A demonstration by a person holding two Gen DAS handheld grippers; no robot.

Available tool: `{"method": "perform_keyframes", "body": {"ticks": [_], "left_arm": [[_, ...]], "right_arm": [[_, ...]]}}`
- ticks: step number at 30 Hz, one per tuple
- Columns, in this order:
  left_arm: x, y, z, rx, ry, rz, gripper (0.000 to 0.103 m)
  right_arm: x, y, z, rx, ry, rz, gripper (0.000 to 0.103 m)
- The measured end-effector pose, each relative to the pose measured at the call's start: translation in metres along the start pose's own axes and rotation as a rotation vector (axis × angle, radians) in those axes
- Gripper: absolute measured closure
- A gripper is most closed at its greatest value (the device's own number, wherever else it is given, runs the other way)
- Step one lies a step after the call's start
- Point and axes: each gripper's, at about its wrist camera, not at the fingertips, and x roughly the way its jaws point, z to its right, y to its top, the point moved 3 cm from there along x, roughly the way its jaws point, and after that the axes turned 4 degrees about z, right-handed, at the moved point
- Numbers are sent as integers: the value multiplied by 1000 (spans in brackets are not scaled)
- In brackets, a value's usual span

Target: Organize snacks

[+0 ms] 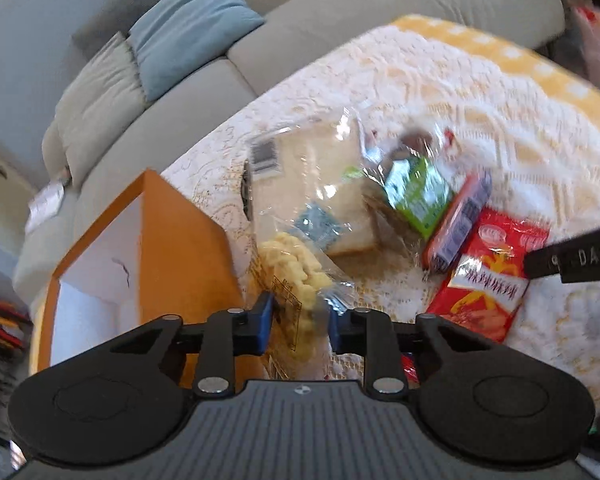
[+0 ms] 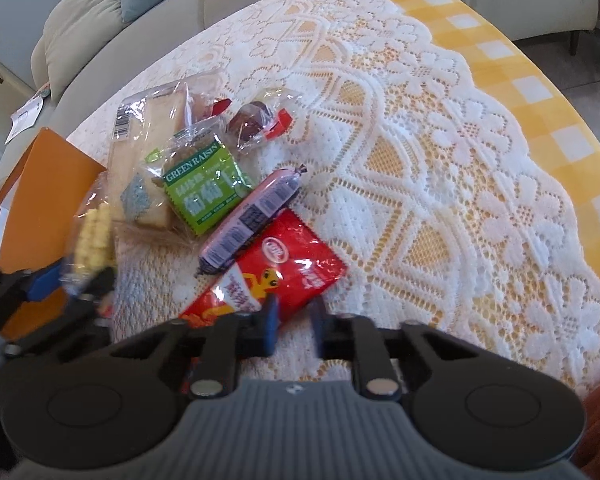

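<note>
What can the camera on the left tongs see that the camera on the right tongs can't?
Only the left wrist view shows the orange box's white inside and the left tongs head-on, closed on the clear bag of yellow puffed snacks.

Only the right wrist view shows the right tongs at the red snack packet's edge and the readable Green Raisin label.

Both show the sausage, bread bag, lace tablecloth and sofa.
</note>
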Motion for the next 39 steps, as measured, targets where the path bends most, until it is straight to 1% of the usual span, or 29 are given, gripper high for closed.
{"method": "perform_keyframes", "body": {"ticks": [4, 6, 8, 9, 11, 13, 14, 15, 17, 22, 26, 28, 30, 32, 34, 37, 39], "left_arm": [[-18, 7, -20, -114, -93, -13, 75], [-27, 8, -29, -171, -152, -24, 75], [-35, 9, -36, -222, -216, -41, 75], [-37, 8, -38, -248, -246, -54, 75], [-37, 3, -42, -308, -306, -95, 75], [-30, -1, -44, -350, -347, -118, 76], [-27, -4, -44, -364, -355, -121, 76], [-24, -5, -44, -370, -355, -113, 76], [-20, -5, -43, -379, -373, -104, 76], [-18, -4, -44, -389, -388, -105, 76], [-17, -5, -48, -401, -399, -106, 76], [-17, -5, -50, -410, -402, -109, 76], [-16, -5, -51, -414, -405, -112, 76], [-16, -5, -53, -419, -408, -113, 76], [-15, -6, -54, -425, -411, -115, 75], [-13, -5, -56, -436, -414, -121, 75], [-12, -5, -56, -441, -415, -122, 75]], "right_arm": [[-13, 3, -8, -43, 27, 63, 103], [-17, 3, -10, -55, 34, 74, 103], [-16, 1, -9, -37, 56, 44, 103], [-12, -1, -8, -16, 88, 6, 102], [-8, -6, -5, 49, 115, -44, 100], [-3, -10, -3, 92, 115, -96, 86], [0, -13, -1, 132, 120, -119, 68], [1, -15, 1, 171, 138, -127, 63], [3, -17, 3, 229, 171, -135, 63], [7, -15, 2, 275, 191, -115, 64], [11, -6, -2, 290, 190, -90, 71], [9, -4, -5, 286, 187, -55, 73], [6, 1, -10, 281, 195, -15, 80], [-1, 7, -15, 268, 215, 57, 84], [-4, 12, -20, 242, 189, 105, 84], [6, 15, -22, 258, 140, 86, 83], [12, 16, -17, 304, 138, 71, 83]]}}
